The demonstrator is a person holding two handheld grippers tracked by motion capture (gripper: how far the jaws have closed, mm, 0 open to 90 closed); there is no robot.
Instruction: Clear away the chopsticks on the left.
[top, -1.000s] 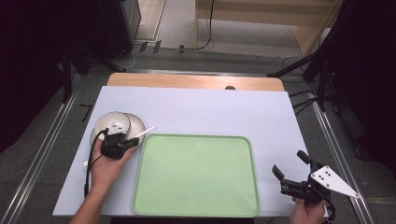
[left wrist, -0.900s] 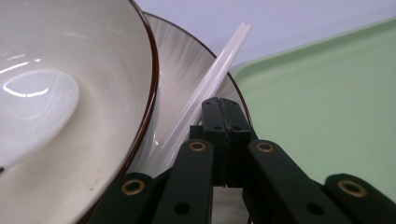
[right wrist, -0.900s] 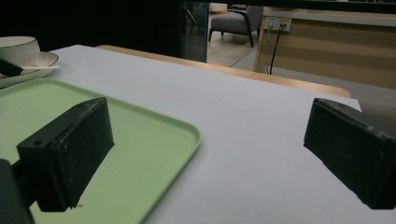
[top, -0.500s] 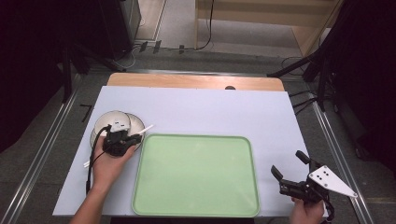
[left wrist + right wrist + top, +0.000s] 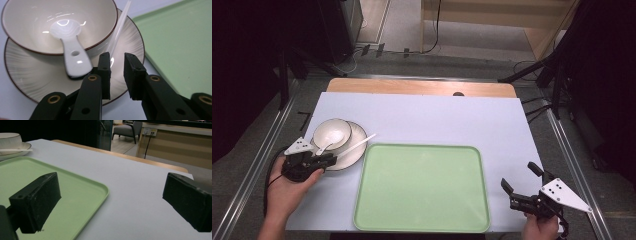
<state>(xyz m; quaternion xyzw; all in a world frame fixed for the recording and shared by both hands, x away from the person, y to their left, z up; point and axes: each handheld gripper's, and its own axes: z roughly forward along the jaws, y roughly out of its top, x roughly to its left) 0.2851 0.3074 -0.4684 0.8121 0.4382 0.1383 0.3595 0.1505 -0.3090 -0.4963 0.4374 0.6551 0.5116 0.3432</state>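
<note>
The left gripper hovered over the near rim of the plate, its jaws just opened a little with nothing clamped between them. A white stick lay across the plate beside the bowl holding a spoon. The right gripper rested wide open by the green tray on the surface.

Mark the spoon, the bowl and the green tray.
spoon (image 5: pixel 75 58) left gripper view, on its handle.
bowl (image 5: pixel 30 17) left gripper view, on its inner wall.
green tray (image 5: pixel 422 185) high view, on its bare middle.
</note>
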